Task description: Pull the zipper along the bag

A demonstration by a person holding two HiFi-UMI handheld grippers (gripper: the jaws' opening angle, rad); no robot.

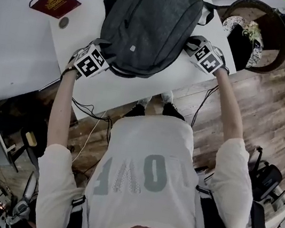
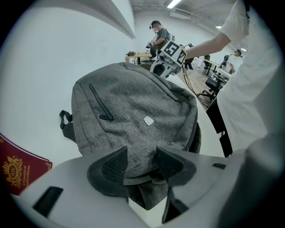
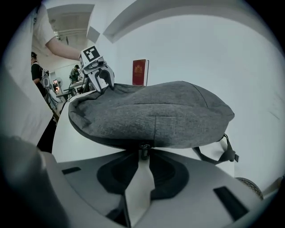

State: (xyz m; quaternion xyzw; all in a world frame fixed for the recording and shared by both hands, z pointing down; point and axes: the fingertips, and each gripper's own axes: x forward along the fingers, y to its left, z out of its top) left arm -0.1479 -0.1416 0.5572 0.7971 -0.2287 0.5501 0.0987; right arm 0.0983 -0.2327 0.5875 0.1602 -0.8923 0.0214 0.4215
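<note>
Head view: the grey bag [image 1: 146, 25] lies flat on the table [image 1: 11, 56] at top centre, its long axis running up the frame and leaning right, with the left tongs [image 1: 103, 50] at its lower-left rim and the right tongs [image 1: 192, 45] at its right edge. Left gripper view: the tongs clamp a bunched fold of bag fabric. Right gripper view: the tongs pinch the zipper pull [image 3: 143, 151] on the near seam, the bag stretching left to right
</note>
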